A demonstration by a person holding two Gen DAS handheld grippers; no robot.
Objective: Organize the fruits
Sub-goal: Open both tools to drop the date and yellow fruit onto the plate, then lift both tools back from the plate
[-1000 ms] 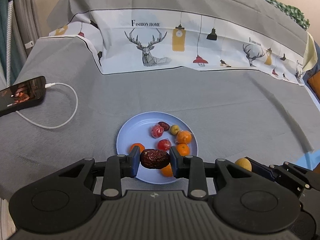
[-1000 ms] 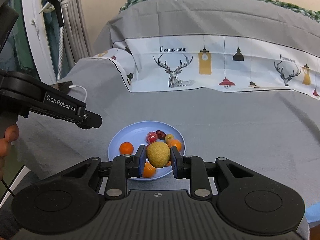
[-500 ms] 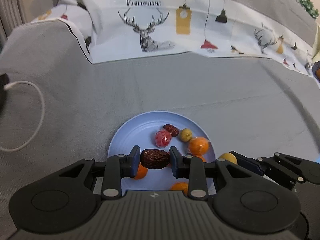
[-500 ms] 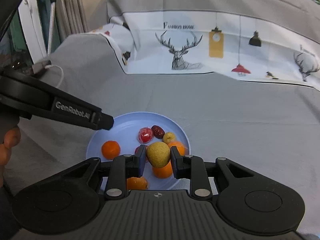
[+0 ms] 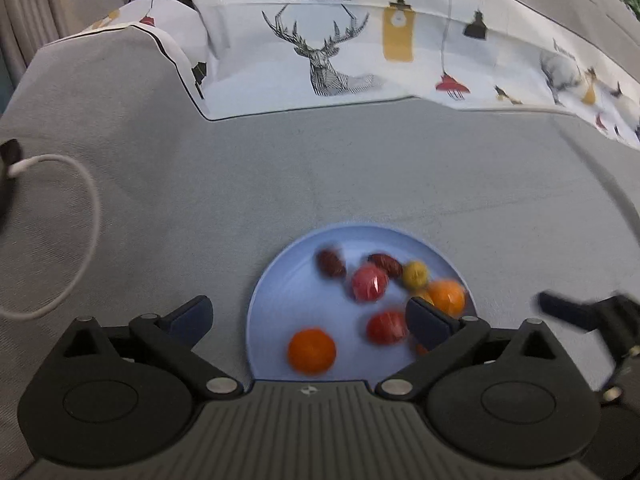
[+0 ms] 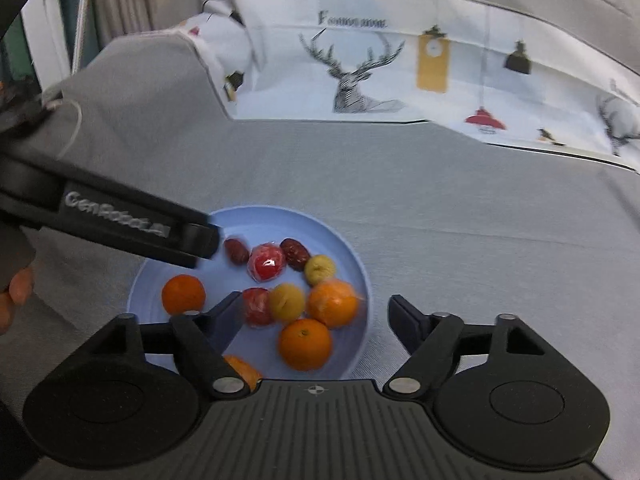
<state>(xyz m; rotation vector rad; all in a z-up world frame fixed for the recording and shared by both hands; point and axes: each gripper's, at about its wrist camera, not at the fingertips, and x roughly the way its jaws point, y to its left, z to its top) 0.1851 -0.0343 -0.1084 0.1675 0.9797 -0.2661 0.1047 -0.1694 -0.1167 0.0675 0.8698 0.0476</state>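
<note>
Grey bedspread under my rig; both hand-held grippers — left (image 5: 308,316), right (image 6: 316,316) — have just been opening, nothing between the jaws; fruits lie in the blue plate (image 6: 352,264); I'd lift straight up before leaving.

On the blue plate (image 6: 352,264) I count ten fruits. There are four oranges: one (image 6: 183,294) at the plate's left side, one (image 6: 332,303) toward its right side, one (image 6: 305,344) near its front rim, and one (image 6: 240,369) half hidden at the front rim. There are two dark red dates (image 6: 236,251) (image 6: 295,253), two red fruits in clear wrap (image 6: 267,262) (image 6: 257,306), and two small yellow fruits (image 6: 319,269) (image 6: 286,302).
</note>
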